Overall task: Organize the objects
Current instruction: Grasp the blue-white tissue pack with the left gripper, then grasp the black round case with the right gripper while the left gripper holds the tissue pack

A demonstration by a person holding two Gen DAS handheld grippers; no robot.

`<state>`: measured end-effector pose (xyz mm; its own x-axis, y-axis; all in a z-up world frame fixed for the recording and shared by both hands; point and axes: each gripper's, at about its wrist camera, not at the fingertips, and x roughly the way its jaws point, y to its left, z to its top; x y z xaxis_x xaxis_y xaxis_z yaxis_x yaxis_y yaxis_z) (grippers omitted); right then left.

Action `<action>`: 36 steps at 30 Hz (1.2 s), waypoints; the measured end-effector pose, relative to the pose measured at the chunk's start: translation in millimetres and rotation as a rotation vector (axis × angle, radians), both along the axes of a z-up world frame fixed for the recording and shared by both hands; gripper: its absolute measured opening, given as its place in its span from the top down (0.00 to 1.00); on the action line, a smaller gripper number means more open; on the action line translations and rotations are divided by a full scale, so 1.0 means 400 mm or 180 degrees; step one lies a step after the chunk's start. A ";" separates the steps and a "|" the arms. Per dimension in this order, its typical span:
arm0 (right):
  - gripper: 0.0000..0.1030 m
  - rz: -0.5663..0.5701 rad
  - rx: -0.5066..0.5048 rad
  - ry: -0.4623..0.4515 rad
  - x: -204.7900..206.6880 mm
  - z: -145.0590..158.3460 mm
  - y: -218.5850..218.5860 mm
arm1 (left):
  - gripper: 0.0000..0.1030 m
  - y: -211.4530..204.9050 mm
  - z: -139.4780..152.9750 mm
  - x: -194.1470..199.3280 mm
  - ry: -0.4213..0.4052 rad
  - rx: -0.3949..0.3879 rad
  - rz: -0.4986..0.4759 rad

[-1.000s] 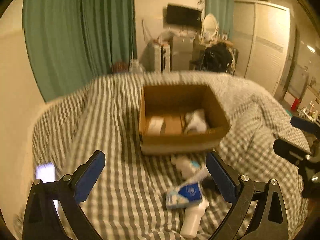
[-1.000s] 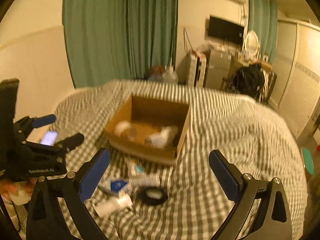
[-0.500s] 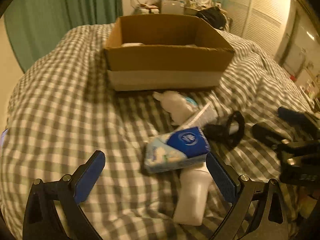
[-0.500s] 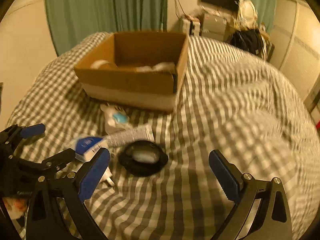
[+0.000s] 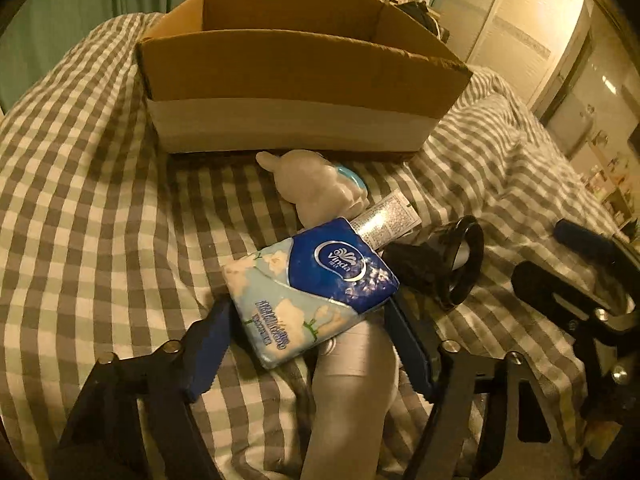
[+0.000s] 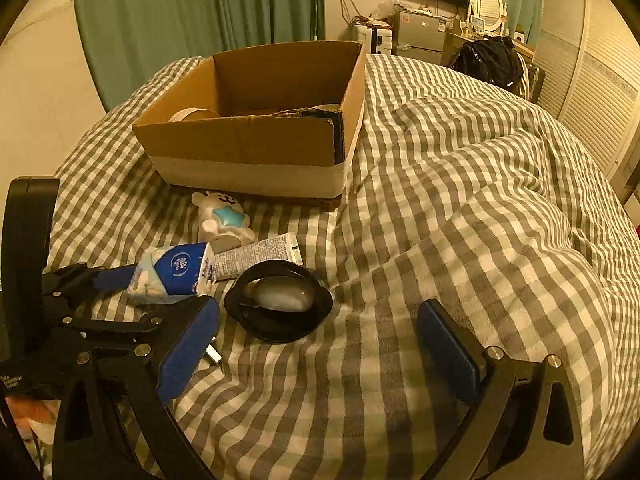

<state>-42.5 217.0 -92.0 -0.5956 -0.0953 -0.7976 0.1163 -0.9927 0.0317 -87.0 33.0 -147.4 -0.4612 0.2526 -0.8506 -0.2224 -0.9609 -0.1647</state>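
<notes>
the tissue pack, one of five loose things on the bed at 6 o'clock from the one cardboard box, looks light, soft and slick-wrapped, best taken across its short sides. the left tool brackets it, not visibly squeezing; the right tool is spread, empty. others: one bear toy, one tube, one white bottle, one black round case.

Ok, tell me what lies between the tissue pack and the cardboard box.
In the right wrist view, a white bear-shaped toy with a blue star lies between the tissue pack and the cardboard box, on the checked bedcover.
</notes>
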 end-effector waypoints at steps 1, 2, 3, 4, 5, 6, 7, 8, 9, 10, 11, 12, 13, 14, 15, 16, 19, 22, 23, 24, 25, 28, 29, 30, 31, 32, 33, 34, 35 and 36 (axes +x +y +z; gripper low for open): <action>0.03 0.0000 0.0009 -0.0004 -0.001 0.000 -0.001 | 0.30 -0.005 0.004 0.003 0.0003 0.0011 0.0020; 0.03 0.0000 0.0014 -0.0009 -0.002 0.000 -0.002 | 0.33 -0.012 0.011 0.009 0.0023 0.0010 0.0048; 0.03 0.0001 0.0021 -0.0019 -0.003 -0.001 -0.004 | 0.35 -0.020 0.022 0.016 0.0067 -0.0009 0.0087; 0.03 0.0006 0.0034 -0.0027 -0.005 -0.002 -0.007 | 0.37 -0.027 0.033 0.023 0.0112 -0.0066 0.0125; 0.03 0.0023 0.0048 -0.0042 -0.009 -0.002 -0.012 | 0.39 -0.035 0.042 0.028 0.0153 -0.0138 0.0159; 0.03 0.0047 0.0060 -0.0057 -0.014 -0.004 -0.017 | 0.39 -0.040 0.046 0.027 0.0182 -0.0184 0.0183; 0.03 0.0097 0.0070 -0.0089 -0.021 -0.006 -0.025 | 0.40 -0.048 0.052 0.027 0.0209 -0.0212 0.0215; 0.03 0.0167 0.0079 -0.0132 -0.031 -0.011 -0.037 | 0.41 -0.061 0.057 0.026 0.0225 -0.0223 0.0255; 0.03 0.0211 0.0086 -0.0161 -0.036 -0.014 -0.046 | 0.41 -0.070 0.060 0.025 0.0230 -0.0237 0.0282; 0.03 0.0257 0.0104 -0.0208 -0.046 -0.021 -0.056 | 0.42 -0.081 0.060 0.023 0.0238 -0.0260 0.0317; 0.03 0.0295 0.0116 -0.0267 -0.056 -0.029 -0.064 | 0.43 -0.088 0.062 0.021 0.0248 -0.0279 0.0346; 0.03 0.0334 0.0118 -0.0330 -0.068 -0.039 -0.072 | 0.43 -0.095 0.063 0.019 0.0263 -0.0284 0.0363; 0.03 0.0361 0.0122 -0.0402 -0.081 -0.051 -0.081 | 0.43 -0.100 0.065 0.020 0.0268 -0.0279 0.0371; 0.03 0.0381 0.0143 -0.0469 -0.092 -0.063 -0.089 | 0.43 -0.103 0.066 0.019 0.0273 -0.0275 0.0377; 0.03 0.0395 0.0173 -0.0535 -0.105 -0.076 -0.097 | 0.43 -0.104 0.066 0.020 0.0282 -0.0271 0.0376; 0.03 0.0405 0.0191 -0.0606 -0.118 -0.089 -0.104 | 0.43 -0.104 0.067 0.020 0.0285 -0.0269 0.0369; 0.07 0.0400 0.0224 -0.0787 -0.149 -0.126 -0.119 | 0.43 -0.102 0.067 0.024 0.0291 -0.0269 0.0355; 0.25 0.0356 0.0339 -0.0805 -0.150 -0.139 -0.126 | 0.43 -0.104 0.072 0.030 0.0293 -0.0241 0.0331; 0.25 0.0352 0.0316 -0.0789 -0.145 -0.136 -0.122 | 0.43 -0.100 0.071 0.030 0.0289 -0.0238 0.0324; 0.26 0.0357 0.0269 -0.0776 -0.140 -0.133 -0.118 | 0.43 -0.097 0.070 0.030 0.0279 -0.0229 0.0313; 0.26 0.0356 0.0231 -0.0756 -0.134 -0.129 -0.114 | 0.44 -0.098 0.071 0.032 0.0271 -0.0215 0.0306; 0.26 0.0357 0.0244 -0.0665 -0.113 -0.111 -0.110 | 0.44 -0.099 0.080 0.041 0.0260 -0.0168 0.0288; 0.26 0.0355 0.0245 -0.0625 -0.105 -0.103 -0.109 | 0.44 -0.098 0.086 0.046 0.0273 -0.0167 0.0282; 0.26 0.0353 0.0239 -0.0587 -0.096 -0.093 -0.106 | 0.44 -0.097 0.091 0.051 0.0285 -0.0171 0.0273; 0.26 0.0348 0.0222 -0.0551 -0.086 -0.082 -0.101 | 0.44 -0.096 0.097 0.056 0.0298 -0.0172 0.0265; 0.26 0.0341 0.0201 -0.0517 -0.077 -0.072 -0.097 | 0.44 -0.094 0.103 0.060 0.0311 -0.0169 0.0258; 0.26 0.0336 0.0178 -0.0485 -0.067 -0.061 -0.092 | 0.44 -0.095 0.110 0.066 0.0325 -0.0159 0.0256; 0.26 0.0332 0.0162 -0.0456 -0.057 -0.051 -0.088 | 0.44 -0.095 0.117 0.071 0.0336 -0.0148 0.0255; 0.26 0.0326 0.0155 -0.0431 -0.048 -0.043 -0.085 | 0.45 -0.095 0.122 0.077 0.0344 -0.0139 0.0254; 0.26 0.0322 0.0163 -0.0399 -0.038 -0.031 -0.081 | 0.45 -0.095 0.129 0.082 0.0344 -0.0131 0.0251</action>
<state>-57.7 184.7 -104.5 -0.4805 -0.1071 -0.8704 0.2141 -0.9768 0.0020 -54.4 -5.2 -95.7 -0.5676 0.1778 -0.8039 -0.1601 -0.9816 -0.1041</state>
